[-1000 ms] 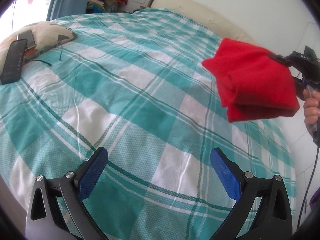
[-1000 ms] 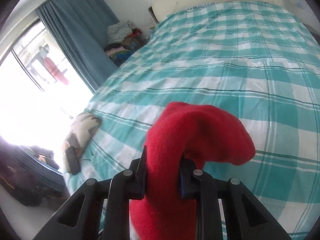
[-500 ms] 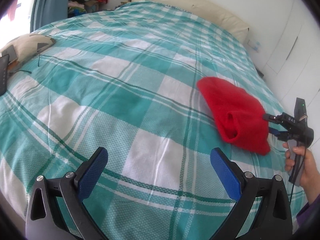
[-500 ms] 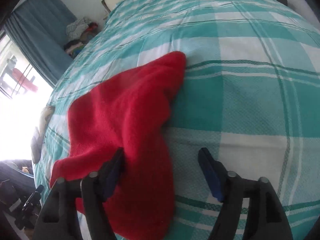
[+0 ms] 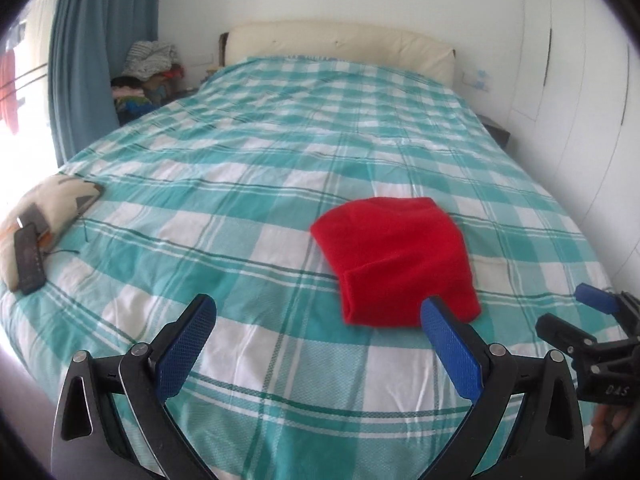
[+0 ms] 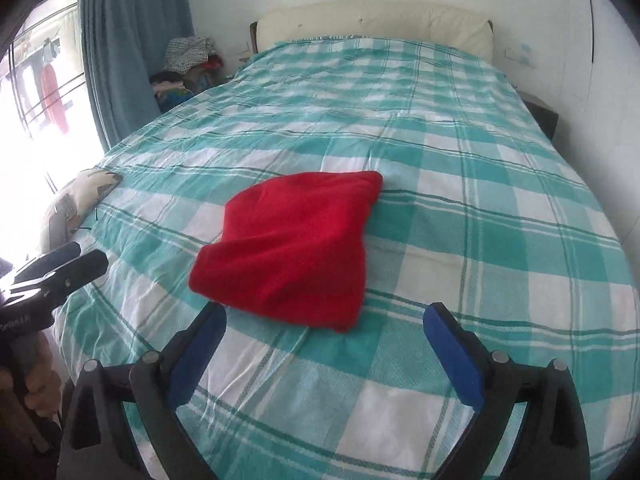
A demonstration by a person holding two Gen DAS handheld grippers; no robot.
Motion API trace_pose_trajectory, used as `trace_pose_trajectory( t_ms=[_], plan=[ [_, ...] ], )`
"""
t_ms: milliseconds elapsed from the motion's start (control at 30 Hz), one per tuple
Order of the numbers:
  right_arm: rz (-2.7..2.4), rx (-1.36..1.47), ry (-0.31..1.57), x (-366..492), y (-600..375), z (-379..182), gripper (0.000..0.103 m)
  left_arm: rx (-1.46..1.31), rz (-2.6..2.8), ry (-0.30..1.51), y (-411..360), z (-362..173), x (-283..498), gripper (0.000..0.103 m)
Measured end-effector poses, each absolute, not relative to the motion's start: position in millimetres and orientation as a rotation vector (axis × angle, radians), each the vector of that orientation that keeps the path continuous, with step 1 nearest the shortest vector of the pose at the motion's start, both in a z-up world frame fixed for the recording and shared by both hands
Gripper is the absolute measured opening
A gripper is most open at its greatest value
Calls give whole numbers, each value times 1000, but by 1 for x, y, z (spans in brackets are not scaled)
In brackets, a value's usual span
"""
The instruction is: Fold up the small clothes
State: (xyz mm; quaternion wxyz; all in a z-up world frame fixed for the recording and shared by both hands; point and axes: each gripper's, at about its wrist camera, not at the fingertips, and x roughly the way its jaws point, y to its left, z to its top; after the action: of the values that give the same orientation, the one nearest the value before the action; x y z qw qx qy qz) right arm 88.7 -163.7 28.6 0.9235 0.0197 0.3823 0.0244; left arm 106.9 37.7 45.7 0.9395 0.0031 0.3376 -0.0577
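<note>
Both hand-held grippers, left (image 5: 318,344) and right (image 6: 324,350), are wide apart, holding nothing. One folded red fleece cloth (image 6: 292,248) lies on the bed (image 6: 500,200). This fold looks done; next probably comes another piece.

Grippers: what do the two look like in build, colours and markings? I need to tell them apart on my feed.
Both match: black angular frames with triangular cut-outs and silver pivot bolts, each finger faced with a textured blue pad. That goes for the left gripper and the right gripper. In the left wrist view the right one's body bears white lettering "DAS". A bare hand grips the left one's handle; no sleeve shows.
</note>
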Motion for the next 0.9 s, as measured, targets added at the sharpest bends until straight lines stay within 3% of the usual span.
trace_pose_trajectory(
  t_ms=[300, 900],
  plan=[
    [-6, -46, 707, 31, -143, 51, 101, 71, -13, 710, 36, 50, 75, 102],
    [-46, -57, 731, 12, -141, 51, 101, 138, -61, 754, 14, 46, 54, 102]
  ],
)
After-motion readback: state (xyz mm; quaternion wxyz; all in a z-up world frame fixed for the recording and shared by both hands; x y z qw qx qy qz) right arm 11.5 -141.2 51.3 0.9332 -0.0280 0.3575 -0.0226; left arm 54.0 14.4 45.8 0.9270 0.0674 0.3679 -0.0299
